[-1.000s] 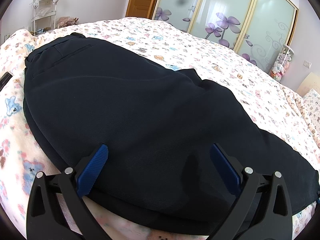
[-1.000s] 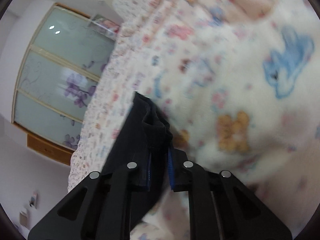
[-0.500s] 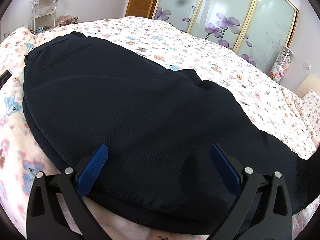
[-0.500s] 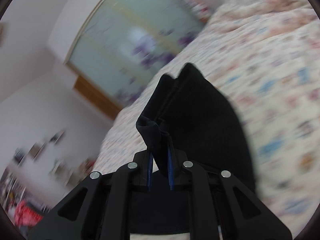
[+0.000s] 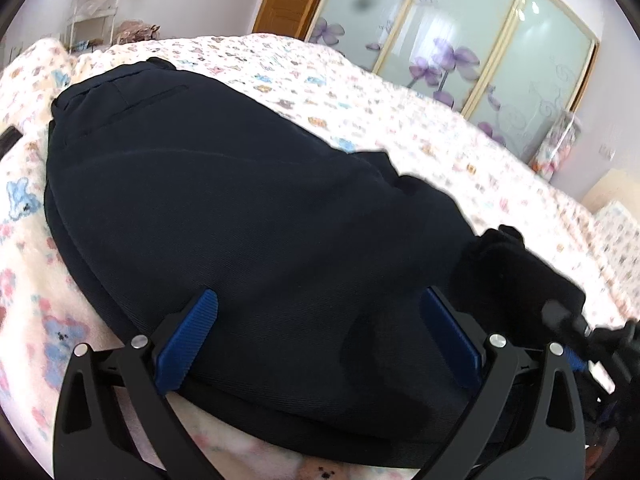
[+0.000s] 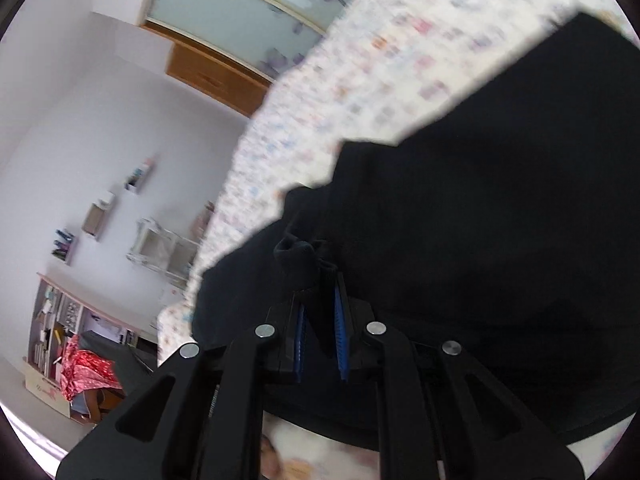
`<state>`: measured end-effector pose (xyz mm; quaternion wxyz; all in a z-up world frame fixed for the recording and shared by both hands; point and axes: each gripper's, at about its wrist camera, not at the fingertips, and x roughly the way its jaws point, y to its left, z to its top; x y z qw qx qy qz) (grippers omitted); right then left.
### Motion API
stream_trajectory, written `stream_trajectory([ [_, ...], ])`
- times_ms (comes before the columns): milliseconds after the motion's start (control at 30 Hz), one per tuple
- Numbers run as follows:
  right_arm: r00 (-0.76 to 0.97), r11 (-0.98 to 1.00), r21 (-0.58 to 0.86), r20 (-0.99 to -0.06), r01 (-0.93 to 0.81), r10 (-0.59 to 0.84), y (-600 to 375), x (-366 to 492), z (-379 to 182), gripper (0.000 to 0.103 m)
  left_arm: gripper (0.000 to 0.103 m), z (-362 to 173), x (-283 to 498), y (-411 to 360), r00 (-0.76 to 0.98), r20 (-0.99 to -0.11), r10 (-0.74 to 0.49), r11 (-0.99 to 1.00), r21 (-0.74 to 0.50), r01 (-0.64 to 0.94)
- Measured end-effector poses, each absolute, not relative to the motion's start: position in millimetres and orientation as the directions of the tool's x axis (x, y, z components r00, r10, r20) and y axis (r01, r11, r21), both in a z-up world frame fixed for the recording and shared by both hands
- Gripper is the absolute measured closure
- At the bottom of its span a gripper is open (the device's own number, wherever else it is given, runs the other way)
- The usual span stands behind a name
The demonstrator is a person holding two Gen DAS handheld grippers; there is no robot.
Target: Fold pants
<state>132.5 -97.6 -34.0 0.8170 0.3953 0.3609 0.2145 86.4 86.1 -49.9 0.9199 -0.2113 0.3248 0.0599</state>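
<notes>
- The pants, dark navy, lie spread on the bed, waistband and back pocket at the far left of the left wrist view, legs running toward the lower right.
- The left gripper stands spread wide over the near edge of the cloth; its blue pads straddle the fabric and press on nothing.
- The right gripper is pinching a bunched tuft of the pants between pads nearly pressed together; the knot of cloth pokes out just past the fingertips.
- In the left wrist view the right gripper shows at the lower right, blurred, with the lifted cloth above the rest of the garment.
- The relation that matters: the long axis runs from the waistband at the far left to the held leg end at the right, so the fold calls, I judge, for the right hand to carry its end along that axis toward the waistband. The right hand is the one engaged; the left is nearer the middle of the garment, placed to steady the crease line.
- Hard to make out: the right wrist view is smeared, so I cannot tell whether both leg hems or one sit in the pinch. Dark cloth on dark cloth hides the layer edges, and the near hem is cut off behind the gripper frames.
</notes>
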Motion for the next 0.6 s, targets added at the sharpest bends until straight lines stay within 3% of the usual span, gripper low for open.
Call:
stream_trajectory([
  [100, 0.629, 0.603, 0.785, -0.399, -0.141, 0.667, -77, 134, -19, 0.09, 0.002, -39, 71, 100, 0.834, -0.552, 0.004, 0.862, -0.421, -0.282],
  [300, 0.584, 0.596, 0.788, -0.412, -0.157, 0.699, -47, 138, -32, 0.09, 0.002, -19, 32, 131, 0.873, -0.419, 0.249, 0.763, -0.471, -0.444],
  [400, 0.558, 0.642, 0.74, -0.451, -0.203, 0.696, -25, 139, -33, 0.09, 0.002, -23, 29, 140, 0.862, -0.433, 0.263, 0.718, -0.51, -0.474],
  [500, 0.499, 0.777, 0.597, -0.621, -0.199, 0.605, -3, 146, -47, 0.089, 0.002, -29, 29, 147, 0.849, -0.466, 0.248, 0.695, -0.525, -0.492],
  [567, 0.492, 0.79, 0.578, -0.637, -0.206, 0.594, -5, 144, -54, 0.087, 0.002, -33, 30, 151, 0.84, -0.49, 0.232, 0.675, -0.541, -0.502],
  [600, 0.484, 0.787, 0.579, -0.638, -0.212, 0.599, -6, 144, -53, 0.081, 0.002, -35, 31, 152, 0.837, -0.498, 0.225, 0.668, -0.547, -0.505],
])
